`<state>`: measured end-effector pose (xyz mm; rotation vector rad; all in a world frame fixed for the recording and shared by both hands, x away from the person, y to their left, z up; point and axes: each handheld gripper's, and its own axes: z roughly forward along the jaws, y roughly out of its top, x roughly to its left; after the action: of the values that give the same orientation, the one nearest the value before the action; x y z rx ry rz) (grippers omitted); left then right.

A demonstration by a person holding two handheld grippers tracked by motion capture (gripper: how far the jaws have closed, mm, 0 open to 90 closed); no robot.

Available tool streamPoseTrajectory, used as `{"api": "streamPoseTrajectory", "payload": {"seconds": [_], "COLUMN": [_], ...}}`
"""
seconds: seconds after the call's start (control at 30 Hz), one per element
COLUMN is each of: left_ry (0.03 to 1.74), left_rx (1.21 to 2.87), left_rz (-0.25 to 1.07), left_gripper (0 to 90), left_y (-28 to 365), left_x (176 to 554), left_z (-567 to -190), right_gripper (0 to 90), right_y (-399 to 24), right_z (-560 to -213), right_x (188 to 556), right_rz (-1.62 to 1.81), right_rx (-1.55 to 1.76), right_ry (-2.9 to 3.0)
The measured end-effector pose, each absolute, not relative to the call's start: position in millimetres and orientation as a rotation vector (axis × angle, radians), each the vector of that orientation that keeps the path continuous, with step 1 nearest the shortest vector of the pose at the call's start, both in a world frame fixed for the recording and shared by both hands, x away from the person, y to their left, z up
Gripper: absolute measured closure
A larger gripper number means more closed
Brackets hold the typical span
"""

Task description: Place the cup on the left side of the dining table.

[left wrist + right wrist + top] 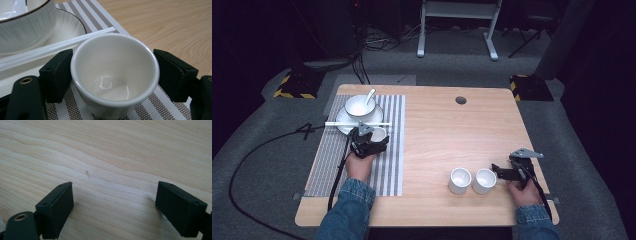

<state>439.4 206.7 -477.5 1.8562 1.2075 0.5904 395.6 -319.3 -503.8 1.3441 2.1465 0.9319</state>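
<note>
While jaws flank cup (115, 75) | left hand-held gripper (113, 77) apart, right (115, 207) apart

From above, the left gripper (373, 141) covers most of the small white cup (378, 134), leaving a sliver of rim. In the left gripper view the cup's base (110, 116) runs off the bottom edge, and the bowl (25, 22) is cut by the top and left edges. Whether the jaws touch the cup is unclear.
</note>
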Motion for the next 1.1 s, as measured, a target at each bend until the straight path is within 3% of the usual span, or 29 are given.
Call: {"api": "streamPoseTrajectory", "payload": {"seconds": [1.1], "left_ry": [1.173], "left_rx": [1.856], "left_rz": [0.536], "left_gripper": [21.2], "left_y": [228], "left_x": [349], "left_z": [-428], "right_gripper": [15.1], "right_y": [-319], "right_z": [-504], "right_x": [396], "right_rz": [0.931], "right_rx": [1.352], "right_ry": [2.144]}}
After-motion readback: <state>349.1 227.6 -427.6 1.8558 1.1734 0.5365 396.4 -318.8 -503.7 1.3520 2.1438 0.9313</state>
